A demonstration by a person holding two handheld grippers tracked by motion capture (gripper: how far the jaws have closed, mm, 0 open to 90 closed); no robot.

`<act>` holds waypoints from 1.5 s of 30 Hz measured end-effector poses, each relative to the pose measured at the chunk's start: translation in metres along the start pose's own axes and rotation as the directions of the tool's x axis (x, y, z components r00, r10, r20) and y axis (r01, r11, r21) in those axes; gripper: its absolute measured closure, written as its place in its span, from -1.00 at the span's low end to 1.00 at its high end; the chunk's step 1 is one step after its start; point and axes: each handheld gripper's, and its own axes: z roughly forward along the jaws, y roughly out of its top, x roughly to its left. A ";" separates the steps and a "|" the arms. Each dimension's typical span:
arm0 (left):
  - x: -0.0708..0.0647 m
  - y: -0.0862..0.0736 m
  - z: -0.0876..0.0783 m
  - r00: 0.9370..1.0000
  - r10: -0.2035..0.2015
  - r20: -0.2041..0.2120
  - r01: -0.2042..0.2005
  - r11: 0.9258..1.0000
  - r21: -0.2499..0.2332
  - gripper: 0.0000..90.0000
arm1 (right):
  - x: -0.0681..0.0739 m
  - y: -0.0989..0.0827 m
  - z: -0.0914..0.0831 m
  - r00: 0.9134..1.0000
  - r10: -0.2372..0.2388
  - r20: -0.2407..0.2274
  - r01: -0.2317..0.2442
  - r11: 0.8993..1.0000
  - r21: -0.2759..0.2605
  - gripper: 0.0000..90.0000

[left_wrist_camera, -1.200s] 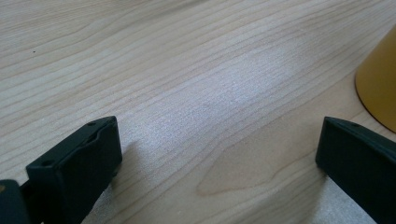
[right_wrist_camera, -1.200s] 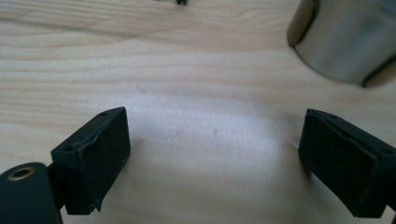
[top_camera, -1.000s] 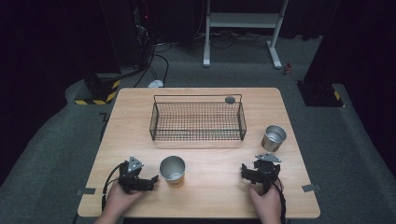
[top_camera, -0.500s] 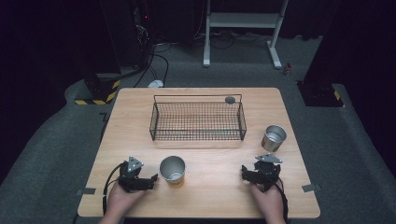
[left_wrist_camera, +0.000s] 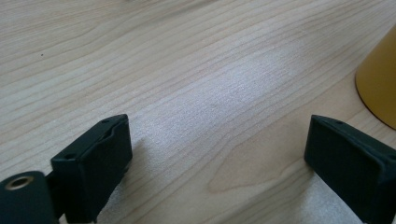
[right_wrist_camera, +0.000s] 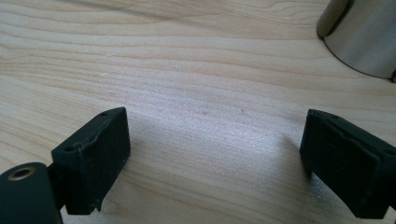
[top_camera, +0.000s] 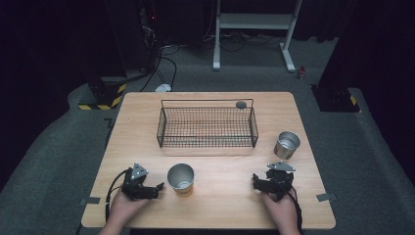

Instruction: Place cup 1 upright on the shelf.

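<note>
Near the front edge of the wooden table [top_camera: 147,105], two hand-held grippers rest low with nothing gripped, so the work looks to be at its very start. The landmark is a black wire basket [top_camera: 207,127] at the table's middle, toward the far side, empty.

Going left to right: the left gripper [top_camera: 157,188] lies in front of the basket's left end, pointing at a yellow-sided metal cup [top_camera: 180,178] just beside its tips. Its jaws have just been closing, yet they stand apart with only bare wood between them; in the left gripper view the cup's yellow wall [left_wrist_camera: 379,88] sits just past one jaw. The right gripper [top_camera: 255,180] lies in front of the basket's right end, jaws apart and empty. A silver metal cup [top_camera: 287,144] stands upright just right of the basket and beyond this gripper.

Judged from this, the step in hand is reaching for the cups; the next move calls for sliding the left jaws around the yellow cup's wall before squeezing.

Count: two grippers, two cups, one basket, and one small dark round object [top_camera: 241,104] by the basket's far right corner.
</note>
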 end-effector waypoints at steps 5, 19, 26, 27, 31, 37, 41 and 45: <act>0.007 0.001 -0.004 1.000 -0.012 0.015 0.012 0.999 -0.037 -0.81 | -0.001 0.000 0.000 1.000 -0.006 0.002 0.006 1.000 -0.005 -0.81; 0.002 0.009 -0.030 0.999 -0.010 0.039 0.017 0.982 -0.188 -0.83 | -0.001 -0.002 -0.002 1.000 0.005 0.008 -0.005 1.000 -0.005 -0.78; -0.004 0.012 -0.043 0.999 0.003 0.047 0.008 0.970 -0.242 -0.85 | -0.001 -0.002 -0.002 1.000 0.005 0.008 -0.005 1.000 -0.005 -0.78; -0.005 0.012 -0.045 0.999 0.003 0.046 0.009 0.969 -0.248 -0.86 | -0.001 -0.002 -0.002 1.000 0.005 0.007 -0.005 1.000 -0.005 -0.78; -0.008 0.013 -0.050 0.999 0.010 0.040 0.001 0.963 -0.271 -0.90 | -0.001 -0.002 -0.002 1.000 0.005 0.008 -0.005 1.000 -0.005 -0.78; -0.014 0.017 -0.058 0.998 0.030 0.050 -0.014 0.955 -0.297 -0.95 | -0.001 -0.002 -0.002 1.000 0.005 0.008 -0.005 1.000 -0.005 -0.78; -0.017 0.018 -0.059 0.996 0.043 0.076 -0.017 0.950 -0.311 -0.99 | -0.001 -0.002 -0.002 1.000 0.005 0.008 -0.005 1.000 -0.006 -0.78; -0.020 0.019 -0.061 0.993 0.051 0.103 -0.014 0.945 -0.327 -0.99 | 0.000 -0.002 -0.002 1.000 0.003 0.005 -0.003 1.000 -0.005 -0.77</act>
